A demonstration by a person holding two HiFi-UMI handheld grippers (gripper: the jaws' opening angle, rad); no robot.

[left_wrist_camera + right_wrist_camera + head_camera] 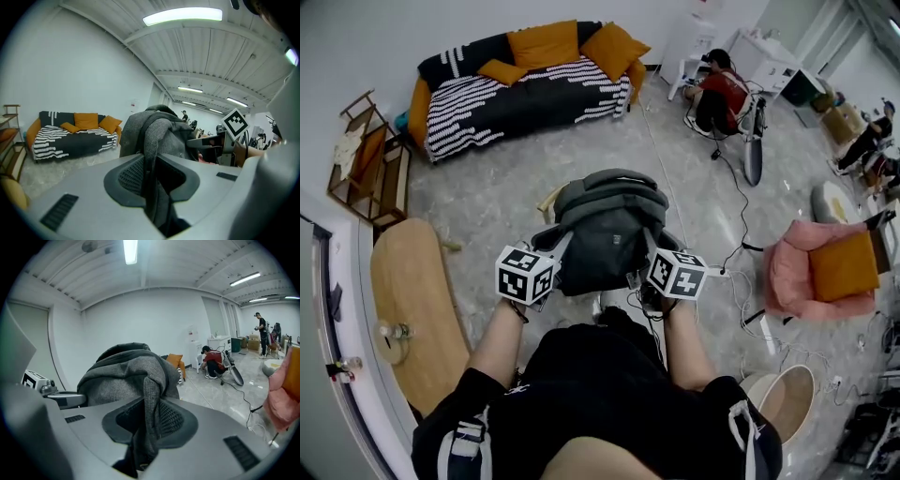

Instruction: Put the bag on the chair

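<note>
Head view: grey backpack (605, 230) is held up in front of the person, between left gripper (555, 262) and right gripper (645, 267). What lies beneath it is hidden. Left gripper view: jaws are set narrow, one backpack strap (151, 154) is pinched between the pads. Right gripper view: jaws are narrowly apart and clamped on the other strap (150, 399). Pink armchair (820, 267) is seen well apart at right, striped sofa (525, 89) along the far wall.

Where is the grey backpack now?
Centre of the head view, the backpack is held by its straps between the left gripper and right gripper, with the striped sofa beyond.
</note>
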